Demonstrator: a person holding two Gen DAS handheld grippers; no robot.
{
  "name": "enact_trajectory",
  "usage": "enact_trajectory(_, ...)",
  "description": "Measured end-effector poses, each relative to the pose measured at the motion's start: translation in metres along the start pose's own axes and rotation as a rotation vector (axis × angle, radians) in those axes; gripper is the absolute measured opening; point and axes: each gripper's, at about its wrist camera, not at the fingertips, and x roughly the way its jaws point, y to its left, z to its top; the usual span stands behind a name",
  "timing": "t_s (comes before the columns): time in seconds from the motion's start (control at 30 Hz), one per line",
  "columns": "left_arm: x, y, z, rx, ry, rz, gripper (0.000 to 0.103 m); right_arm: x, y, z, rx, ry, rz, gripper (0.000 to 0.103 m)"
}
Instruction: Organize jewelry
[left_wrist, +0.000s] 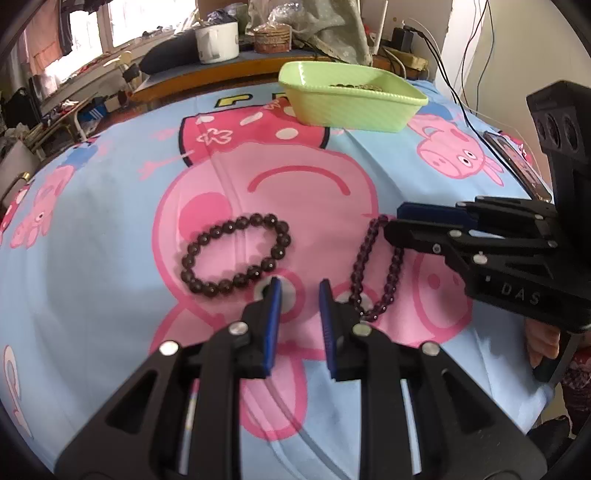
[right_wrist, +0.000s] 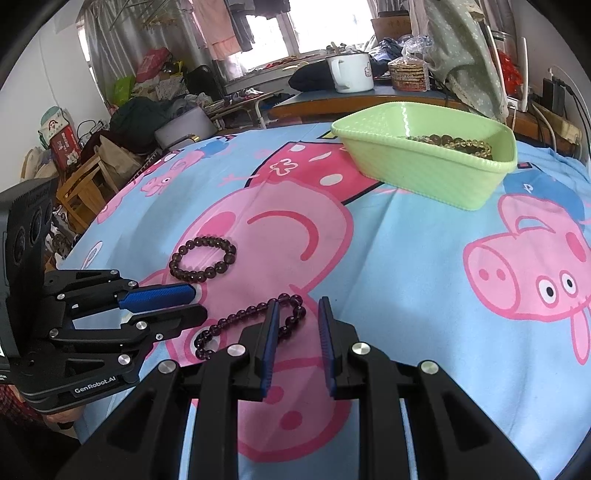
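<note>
Yellow beads already sit in the basket. The dark bracelet and purple strand lie on the cloth. The right gripper, narrowly open, straddles the strand's end without pinching it; the left gripper gapes slightly, empty.

Both claws tilt downward, each with its fingers a narrow gap apart and pressing on nothing. The right claw has its tips either side of one end of the purple bracelet; the left claw sits just beside that bracelet. A hand shows beneath the right claw's body
</note>
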Motion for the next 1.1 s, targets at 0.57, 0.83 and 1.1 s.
enact_trajectory(0.57, -0.026, 0.102, 0.016, -0.165, -0.028, -0.047, 0.039, 0.005, 0.002, 0.005, 0.005, 0.005, 0.017, 0.000)
enact_trajectory(0.83, 0.012, 0.065, 0.018, 0.021, 0.015, 0.007, 0.009, -0.004, 0.001, 0.007, 0.017, -0.034, 0.029, 0.000)
enact_trajectory(1.1, 0.006, 0.063, 0.047, -0.018, 0.008, -0.104, 0.008, -0.033, -0.011, 0.033, 0.048, -0.112, 0.088, 0.000)
